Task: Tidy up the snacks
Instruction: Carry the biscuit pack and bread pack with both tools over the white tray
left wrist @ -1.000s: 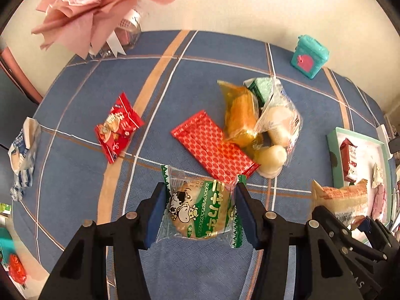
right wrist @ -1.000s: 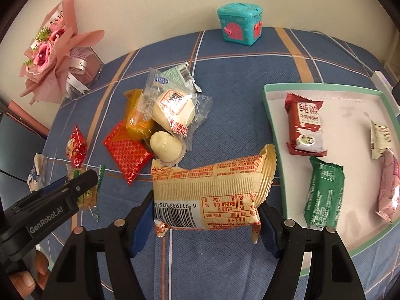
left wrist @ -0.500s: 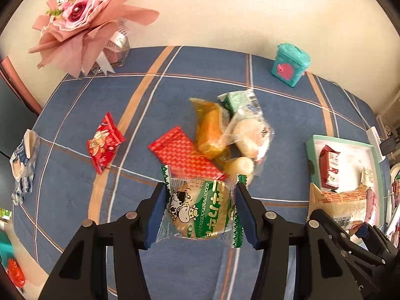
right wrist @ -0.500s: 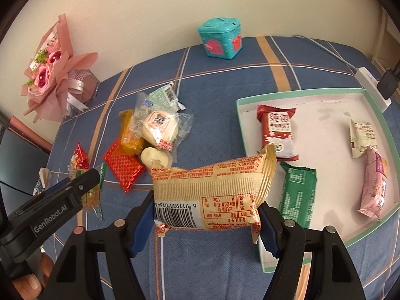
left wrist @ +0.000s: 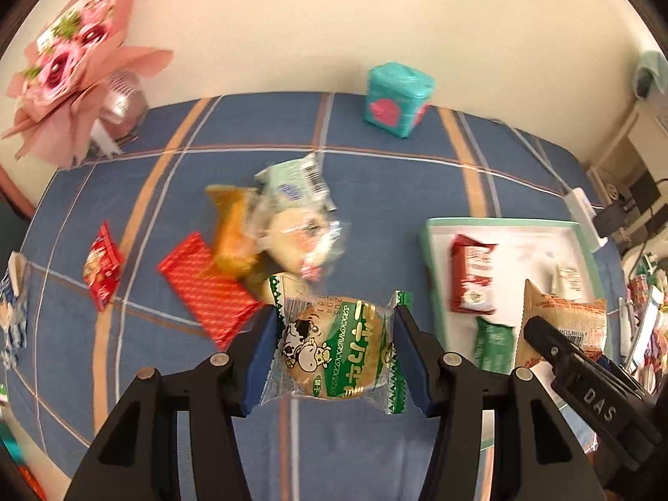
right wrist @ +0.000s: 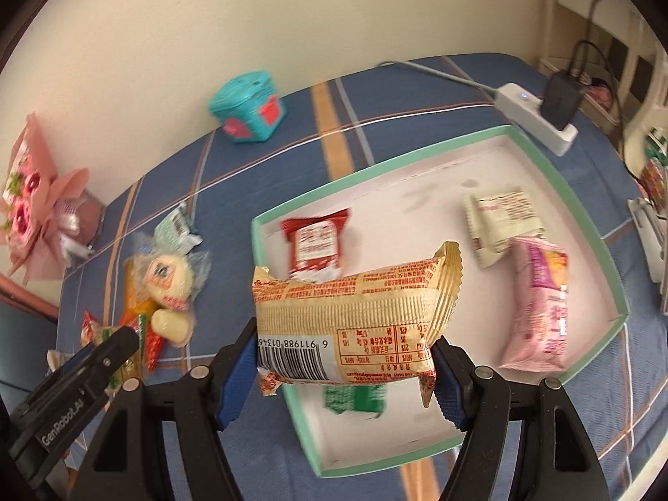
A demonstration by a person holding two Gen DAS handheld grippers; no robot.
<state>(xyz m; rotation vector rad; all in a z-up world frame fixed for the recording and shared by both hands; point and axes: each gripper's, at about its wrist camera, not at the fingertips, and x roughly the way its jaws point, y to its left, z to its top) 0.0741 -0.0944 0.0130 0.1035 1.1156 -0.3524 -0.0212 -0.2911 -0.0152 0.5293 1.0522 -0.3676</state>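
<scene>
left hand-held gripper point(left wrist: 336, 352) clamps a clear-and-green cow-print biscuit packet point(left wrist: 334, 352) above the blue plaid desk point(left wrist: 375, 175) | right hand-held gripper point(right wrist: 344, 359) clamps a long tan barcode-printed snack pack point(right wrist: 350, 319) over the green-rimmed white tray point(right wrist: 584, 225) | loose snack pile point(left wrist: 271, 234) lies left of the tray

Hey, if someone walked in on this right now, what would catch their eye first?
Probably the two snacks held up front: the left gripper clamps a green cow-print biscuit pack, and the right gripper clamps a tan wafer pack above the green-rimmed tray. Behind them, a loose snack pile lies mid-table on the blue plaid cloth.
</scene>
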